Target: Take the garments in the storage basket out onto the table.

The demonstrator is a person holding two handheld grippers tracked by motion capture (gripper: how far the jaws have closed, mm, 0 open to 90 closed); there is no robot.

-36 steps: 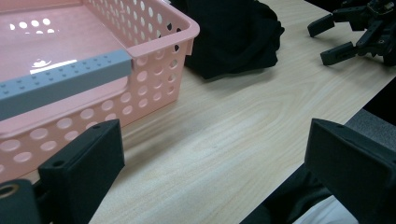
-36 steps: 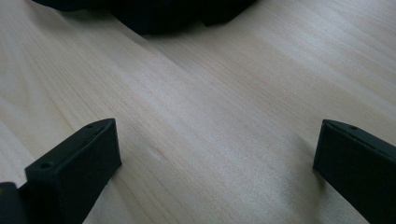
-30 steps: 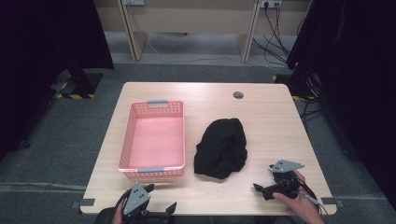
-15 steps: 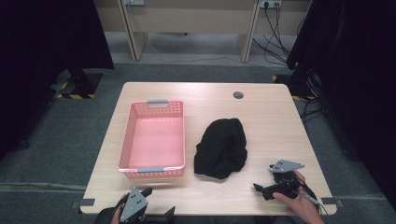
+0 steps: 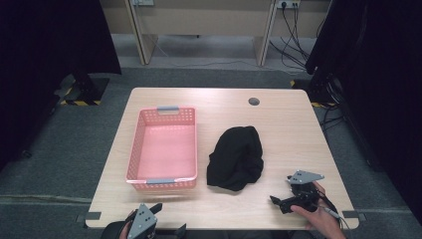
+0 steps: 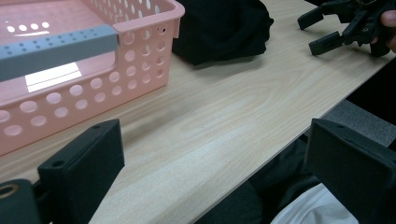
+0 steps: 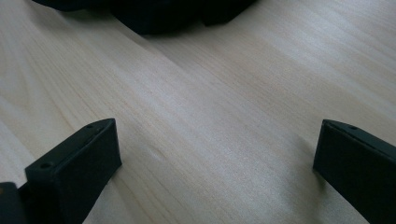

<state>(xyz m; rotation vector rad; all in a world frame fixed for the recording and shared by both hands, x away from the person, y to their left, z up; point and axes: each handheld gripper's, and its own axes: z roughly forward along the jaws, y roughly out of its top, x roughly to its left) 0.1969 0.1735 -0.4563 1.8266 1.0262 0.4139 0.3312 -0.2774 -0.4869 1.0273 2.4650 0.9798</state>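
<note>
We see a black garment lying crumpled in a heap on the bench, just right of the empty pink basket and apart from it. It looks soft, limp and light (it should sag and trail once lifted), so we judge a raised fold near the top of the heap the best place to pinch, gathering enough cloth that it does not slip out. The right gripper rests near the bench's front edge, close to the heap, its fingers spread wide and holding nothing. The left gripper sits at the front edge, also wide open and empty, with the basket just ahead. We cannot tell what kind of garment it is: its folds merge into uniform black, and its far side is hidden.
</note>
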